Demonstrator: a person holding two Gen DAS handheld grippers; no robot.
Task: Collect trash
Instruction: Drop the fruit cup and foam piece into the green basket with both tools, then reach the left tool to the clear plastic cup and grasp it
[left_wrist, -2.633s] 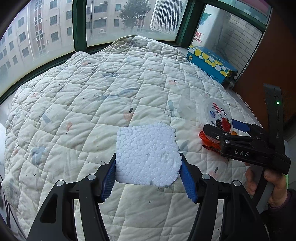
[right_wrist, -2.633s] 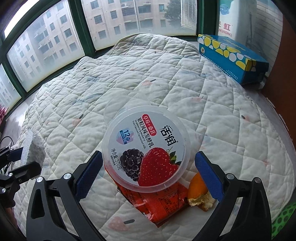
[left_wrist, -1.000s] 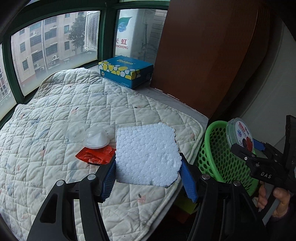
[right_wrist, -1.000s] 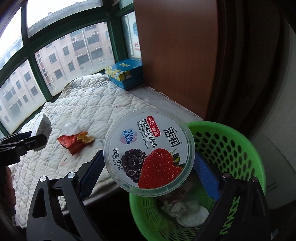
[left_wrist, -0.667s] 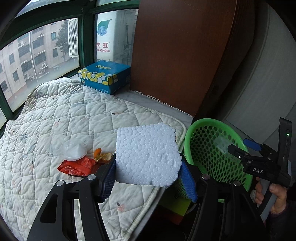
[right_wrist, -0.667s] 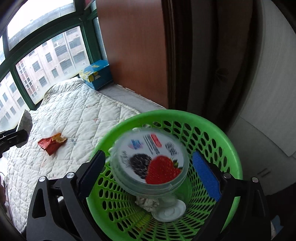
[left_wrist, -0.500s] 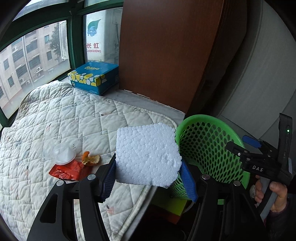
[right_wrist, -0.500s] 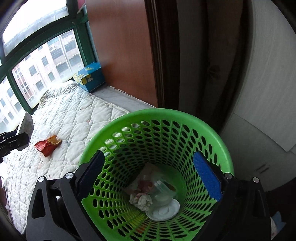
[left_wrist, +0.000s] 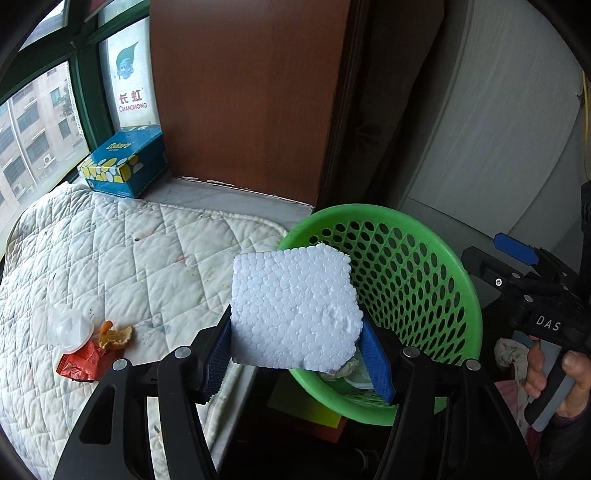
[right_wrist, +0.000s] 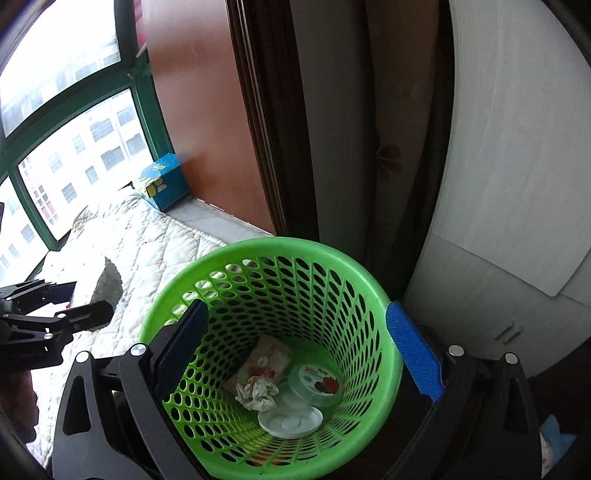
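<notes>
The left claw (left_wrist: 297, 347) pinches a white foam block (left_wrist: 295, 308) between its blue pads, holding it up at the near rim of the green basket (left_wrist: 458, 280) so it can drop in with the other trash. The right claw (right_wrist: 297, 350) is spread wide with nothing in it, right over the basket. A moment ago it held a yogurt cup (right_wrist: 314, 380); now the cup lies at the bottom. The red wrapper (left_wrist: 83, 363) and orange peel (left_wrist: 116, 336) wait on the quilted bed (left_wrist: 147, 258).
</notes>
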